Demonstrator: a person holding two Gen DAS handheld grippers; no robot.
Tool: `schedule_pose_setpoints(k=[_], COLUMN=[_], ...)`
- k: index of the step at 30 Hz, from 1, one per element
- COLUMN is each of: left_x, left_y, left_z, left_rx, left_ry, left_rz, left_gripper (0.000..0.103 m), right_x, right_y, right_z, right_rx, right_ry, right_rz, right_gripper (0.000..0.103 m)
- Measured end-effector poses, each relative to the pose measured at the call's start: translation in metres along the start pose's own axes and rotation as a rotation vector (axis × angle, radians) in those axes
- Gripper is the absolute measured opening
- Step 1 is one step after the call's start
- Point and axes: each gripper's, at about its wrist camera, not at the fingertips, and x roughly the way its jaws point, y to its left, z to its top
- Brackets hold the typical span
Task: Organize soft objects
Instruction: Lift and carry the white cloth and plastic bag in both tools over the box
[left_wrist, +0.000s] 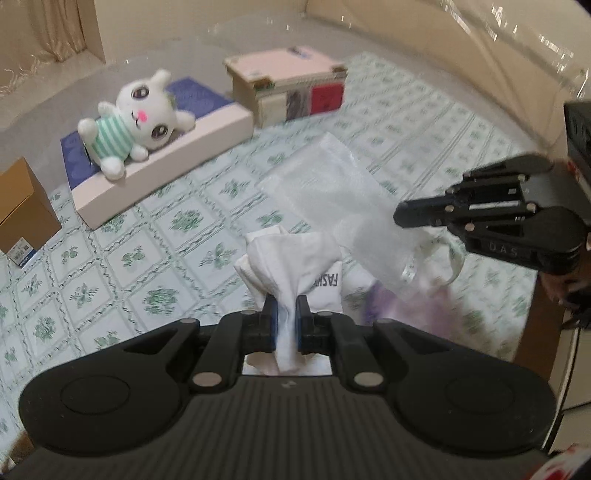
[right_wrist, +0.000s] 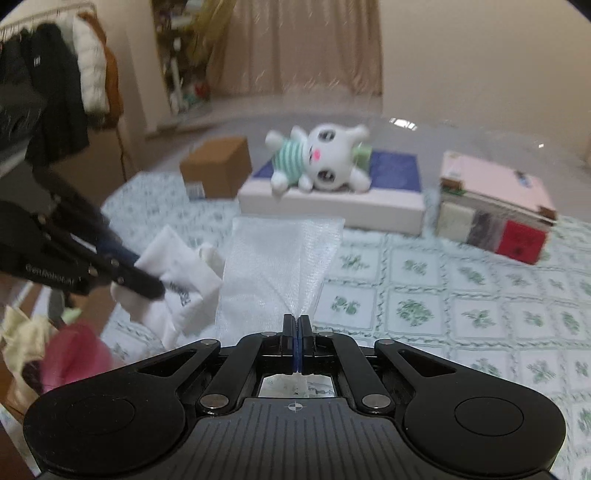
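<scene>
My left gripper (left_wrist: 285, 314) is shut on a white sock (left_wrist: 295, 262) with dark lettering, bunched between the blue pads above the tablecloth. My right gripper (right_wrist: 297, 325) is shut on the edge of a translucent white mesh bag (right_wrist: 280, 269) that hangs forward from its pads. In the left wrist view the right gripper (left_wrist: 400, 214) holds the mesh bag (left_wrist: 340, 199) just right of the sock. In the right wrist view the left gripper (right_wrist: 147, 282) holds the sock (right_wrist: 177, 277) at the bag's left edge.
A white plush bunny (left_wrist: 136, 118) in a green striped shirt lies on a flat white and blue box (left_wrist: 162, 147). A pink-lidded box (left_wrist: 291, 85) stands behind. A brown carton (left_wrist: 22, 206) sits at the left. More soft items (right_wrist: 66, 354) lie at the table's edge.
</scene>
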Motion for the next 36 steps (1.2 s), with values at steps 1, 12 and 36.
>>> schedule_pose_setpoints(k=[1,12,36], left_x=[-0.008,-0.057,-0.094], left_y=[-0.008,-0.086,-0.155], left_z=[-0.004,-0.074,-0.219], left_rx=[-0.008,-0.076,-0.255], left_ry=[-0.019,-0.112,-0.259], left_rz=[-0.003,0.006,0.077], left_gripper=[0.008,0.008,0.008], right_x=[-0.009,-0.096,-0.146], right_y=[0.003,0.034,0.102], right_z=[-0.002,-0.070,-0.171], right_rx=[0.010,0.104,0.119], right_ry=[-0.010,-0.065,-0.011], right_rz=[0.002,0.014,0.004], right_gripper=[0.000,0.000,0.000])
